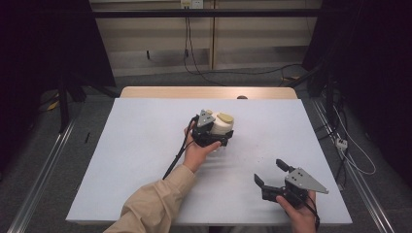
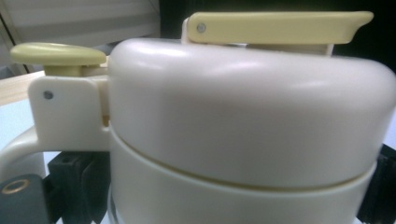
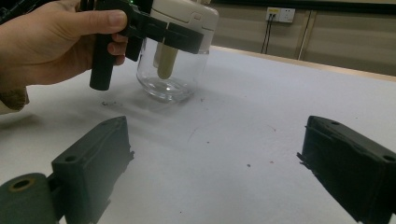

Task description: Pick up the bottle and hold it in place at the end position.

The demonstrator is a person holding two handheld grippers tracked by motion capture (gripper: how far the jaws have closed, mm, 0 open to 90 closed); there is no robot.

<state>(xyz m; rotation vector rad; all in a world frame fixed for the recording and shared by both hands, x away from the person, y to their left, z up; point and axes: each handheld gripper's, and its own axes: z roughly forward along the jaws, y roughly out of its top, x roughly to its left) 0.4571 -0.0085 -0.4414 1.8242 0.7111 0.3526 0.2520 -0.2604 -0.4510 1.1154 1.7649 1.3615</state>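
near the table's middle, your left gripper (image 1: 214, 137) clamps the cream-lidded glass jug (image 1: 221, 125) (standing upright); your right gripper (image 1: 272, 174) rests well apart, jaws spread.

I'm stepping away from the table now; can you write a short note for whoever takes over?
Left claw: shut on the cream-lidded glass jug, gripping just below the lid, mid-table.
Right claw: open, holding nothing, apart from the jug near the table's front right.
Done: jug is grasped. From the right gripper view, whether its base rests on the white table can't be told.
Left: probably moving or opening the jug; lid is still on.
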